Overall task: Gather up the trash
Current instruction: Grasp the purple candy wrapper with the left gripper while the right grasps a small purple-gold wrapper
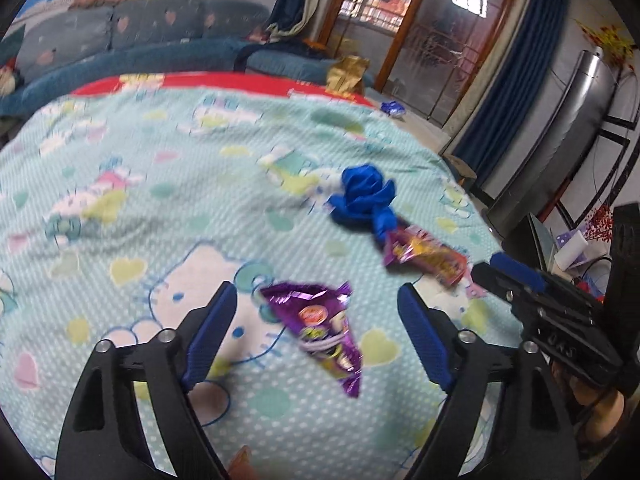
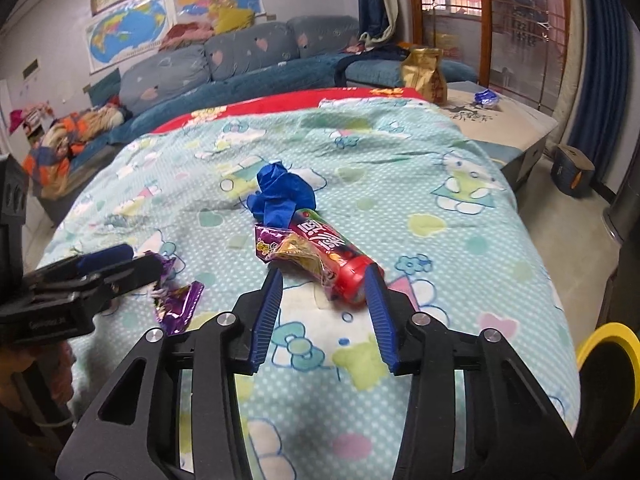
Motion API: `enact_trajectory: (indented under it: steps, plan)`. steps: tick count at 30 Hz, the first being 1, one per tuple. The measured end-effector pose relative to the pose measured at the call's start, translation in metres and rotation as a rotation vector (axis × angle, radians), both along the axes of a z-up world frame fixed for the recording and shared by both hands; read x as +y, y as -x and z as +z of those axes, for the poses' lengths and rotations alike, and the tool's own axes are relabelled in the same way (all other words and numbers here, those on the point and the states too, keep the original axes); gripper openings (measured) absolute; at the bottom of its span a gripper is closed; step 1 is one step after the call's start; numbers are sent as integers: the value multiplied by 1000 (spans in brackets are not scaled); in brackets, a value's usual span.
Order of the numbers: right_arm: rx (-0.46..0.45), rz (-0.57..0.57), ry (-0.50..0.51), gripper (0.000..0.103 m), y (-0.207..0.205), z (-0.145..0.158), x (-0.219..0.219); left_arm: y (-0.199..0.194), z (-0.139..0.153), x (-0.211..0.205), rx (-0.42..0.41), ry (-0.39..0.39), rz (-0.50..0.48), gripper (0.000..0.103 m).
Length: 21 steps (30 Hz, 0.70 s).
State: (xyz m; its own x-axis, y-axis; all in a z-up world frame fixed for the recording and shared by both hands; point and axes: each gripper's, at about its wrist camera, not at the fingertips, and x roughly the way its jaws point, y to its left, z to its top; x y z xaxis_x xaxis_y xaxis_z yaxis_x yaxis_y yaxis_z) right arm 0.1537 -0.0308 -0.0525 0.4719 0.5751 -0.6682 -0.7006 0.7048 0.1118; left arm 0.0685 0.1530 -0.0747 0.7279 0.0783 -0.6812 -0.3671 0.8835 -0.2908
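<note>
Four pieces of trash lie on the pale blue cartoon-print blanket (image 2: 460, 248): one crumpled blue glove (image 2: 280, 198), one red snack tube (image 2: 340, 260), one gold-and-purple wrapper (image 2: 288, 250) lying against that tube, and one shiny purple foil wrapper (image 1: 324, 328). The left gripper (image 1: 316, 320) hovers with jaws apart either side of the purple foil wrapper, not pressing it. The right gripper (image 2: 326, 292) brackets the tube's near end, its jaws apart, right pad touching or just beside it.

left claw (image 1: 316, 304): jaws apart, angled down | right claw (image 2: 326, 280): jaws apart, angled down
</note>
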Motion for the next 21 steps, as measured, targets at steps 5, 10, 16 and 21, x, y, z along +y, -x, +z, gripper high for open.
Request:
enact_trajectory:
  steps: [5, 10, 16, 21]
  plan:
    - [5, 6, 48, 27, -10, -12, 19, -1, -14, 3, 27, 40, -12, 64]
    - [24, 28, 68, 7, -11, -21, 29, -2, -19, 1, 35, 56, -29, 54]
    - [50, 54, 36, 6, -2, -23, 26, -6, -21, -4, 38, 60, -47, 34]
    - [74, 51, -11, 6, 6, -17, 16, -6, -13, -10, 14, 50, -68, 33]
